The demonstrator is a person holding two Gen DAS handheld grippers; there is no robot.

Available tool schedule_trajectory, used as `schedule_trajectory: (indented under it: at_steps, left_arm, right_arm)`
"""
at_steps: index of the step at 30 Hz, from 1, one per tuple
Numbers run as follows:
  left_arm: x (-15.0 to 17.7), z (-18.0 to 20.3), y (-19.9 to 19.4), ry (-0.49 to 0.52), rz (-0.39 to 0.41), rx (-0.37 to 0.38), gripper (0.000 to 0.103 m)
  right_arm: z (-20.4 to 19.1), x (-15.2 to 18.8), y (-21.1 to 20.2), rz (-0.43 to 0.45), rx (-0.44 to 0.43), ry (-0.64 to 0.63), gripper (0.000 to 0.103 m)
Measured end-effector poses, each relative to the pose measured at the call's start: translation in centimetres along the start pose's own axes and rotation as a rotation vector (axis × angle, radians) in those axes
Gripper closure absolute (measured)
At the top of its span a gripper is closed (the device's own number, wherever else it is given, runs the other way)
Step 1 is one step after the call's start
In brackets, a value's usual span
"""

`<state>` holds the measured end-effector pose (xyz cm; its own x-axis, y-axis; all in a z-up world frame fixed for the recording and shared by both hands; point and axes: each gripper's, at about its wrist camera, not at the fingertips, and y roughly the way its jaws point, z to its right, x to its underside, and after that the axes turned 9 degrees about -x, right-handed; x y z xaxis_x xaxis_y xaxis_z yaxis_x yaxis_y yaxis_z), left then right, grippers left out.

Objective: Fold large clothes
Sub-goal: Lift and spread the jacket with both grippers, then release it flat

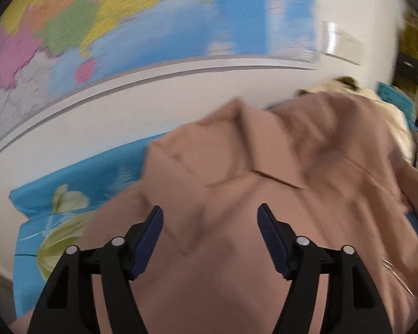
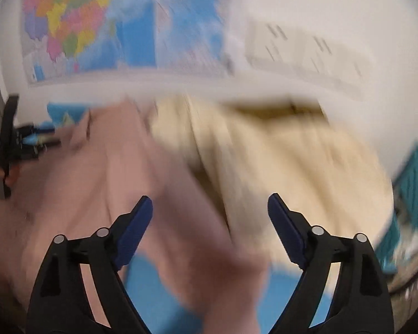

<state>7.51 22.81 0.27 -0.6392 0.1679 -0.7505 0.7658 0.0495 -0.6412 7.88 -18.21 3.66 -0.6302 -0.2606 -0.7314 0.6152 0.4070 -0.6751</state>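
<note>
The left gripper (image 1: pixel 210 217) stands wide, nothing between its 2 blue pads, hovering over a dusty-pink collared garment (image 1: pixel 264 194) spread on a blue floral sheet (image 1: pixel 41 194). The right gripper (image 2: pixel 210 208) is also spread wide and empty, above the pink cloth's edge, though that view is heavily blurred. Just beyond, touching the pink garment, lies a cream garment (image 2: pixel 278 161). Farther back a white wall (image 1: pixel 181 94) carries a coloured map (image 1: pixel 97 14).
</note>
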Motion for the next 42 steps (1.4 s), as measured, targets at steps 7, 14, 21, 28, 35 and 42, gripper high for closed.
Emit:
schedule_trajectory:
  at_steps: [7,14,21,28,35,42]
  left_arm:
    - [0.9,4.6,-2.4,0.018,0.011,0.171,0.032]
    - [1.0,6.8,-4.2,0.019,0.0,0.224,0.032]
    - [1.1,4.0,-7.2,-0.057,0.052,0.327,0.032]
    - [3.0,-0.6,-11.6,-0.152,0.157,0.386,0.032]
    - [6.5,-6.4,-14.6,-0.256,0.195,0.28,0.025]
    - [8.9,-6.1,-12.5,-0.222,0.07,0.254,0.02]
  right_arm:
    - [2.7,9.6,-0.5,-0.118,-0.068,0.185,0.016]
    - [2.2,8.0,-2.0,-0.066,-0.307,0.238,0.101]
    - [-6.0,-0.6,-12.7,0.175,-0.582,-0.005,0.101]
    - [-16.6,-6.9,-10.2,0.102,-0.781,-0.198,0.098]
    - [-25.1,-8.9,3.7,-0.199,-0.84,-0.174,0.035]
    - [-24.0,-10.1,6.7,-0.18,-0.668,-0.178,0.028]
